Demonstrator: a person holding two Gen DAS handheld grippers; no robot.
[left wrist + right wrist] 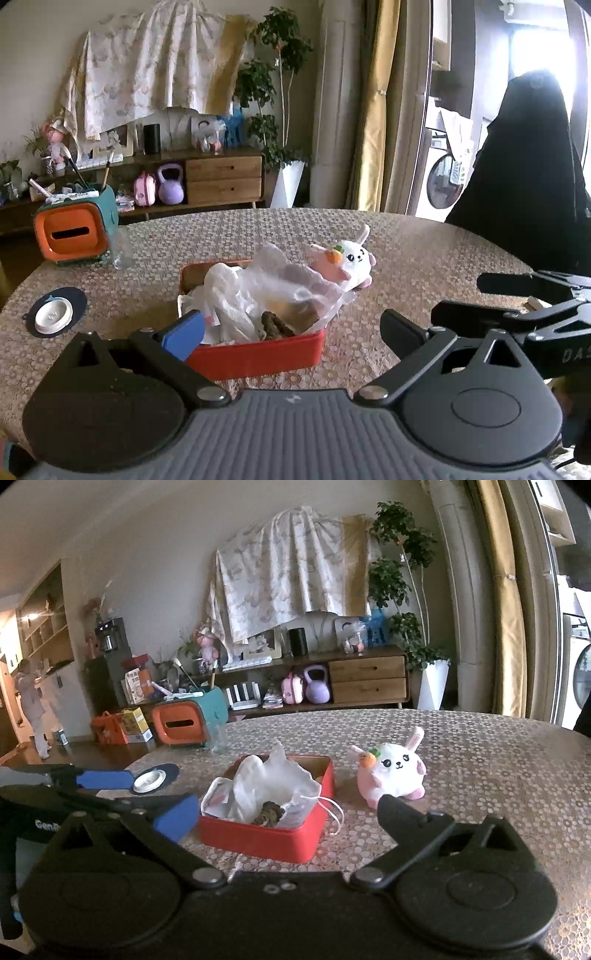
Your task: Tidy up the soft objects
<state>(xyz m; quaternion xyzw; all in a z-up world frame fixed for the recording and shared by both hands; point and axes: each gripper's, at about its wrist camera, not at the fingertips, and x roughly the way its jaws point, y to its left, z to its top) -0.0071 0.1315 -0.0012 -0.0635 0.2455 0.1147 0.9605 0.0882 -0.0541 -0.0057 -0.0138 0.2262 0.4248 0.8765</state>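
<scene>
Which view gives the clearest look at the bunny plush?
The right wrist view: the bunny plush sits whole on the tablecloth beside the red box, face and ears unobstructed. In the left wrist view the plush is smaller, and the white plastic bag in the box hides its lower part.

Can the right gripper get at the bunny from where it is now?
Probably yes. The right gripper is open and empty, and the bunny sits alone on the table, beside the red box and not touching it, with nothing in between.
</scene>
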